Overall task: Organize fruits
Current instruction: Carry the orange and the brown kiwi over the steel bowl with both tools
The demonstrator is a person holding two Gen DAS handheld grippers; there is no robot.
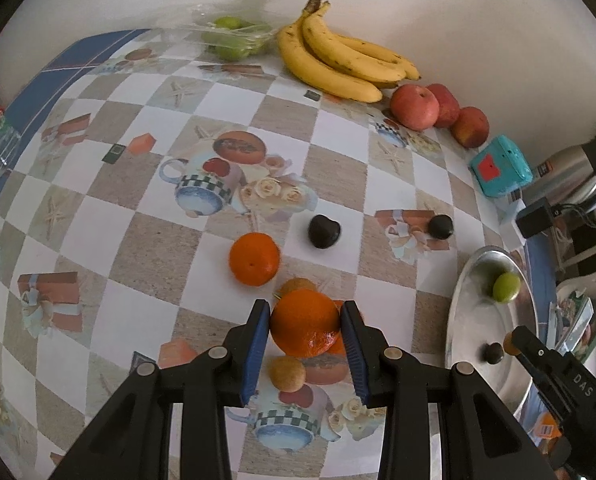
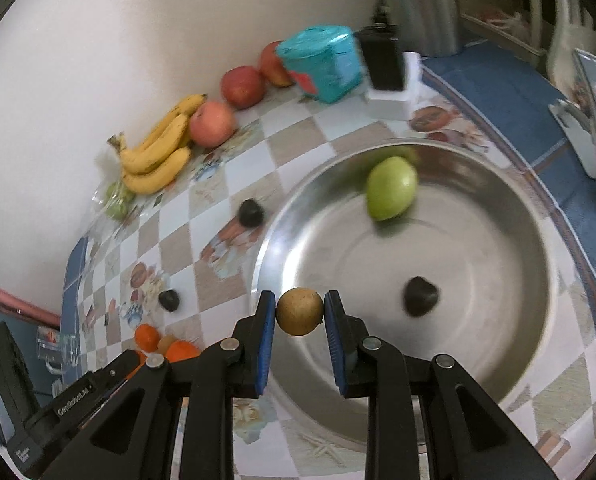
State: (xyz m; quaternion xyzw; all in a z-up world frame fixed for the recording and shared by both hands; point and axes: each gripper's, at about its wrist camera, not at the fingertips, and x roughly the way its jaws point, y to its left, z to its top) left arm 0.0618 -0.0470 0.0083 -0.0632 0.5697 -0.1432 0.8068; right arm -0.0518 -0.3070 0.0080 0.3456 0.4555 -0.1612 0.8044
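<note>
The small brown fruit (image 2: 300,317) is being gripped by the right gripper (image 2: 300,318) over the steel bowl (image 2: 529,320), and is best lowered inside before release; an orange (image 1: 305,328) is being clamped by the left gripper (image 1: 305,330).

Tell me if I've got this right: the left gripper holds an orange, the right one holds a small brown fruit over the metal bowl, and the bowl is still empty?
Not quite. The metal bowl is not empty: the right wrist view shows a green fruit and a small dark fruit lying in it. The rest holds: the left gripper is closed on an orange, and the right gripper grips a small brown fruit over the bowl.
</note>
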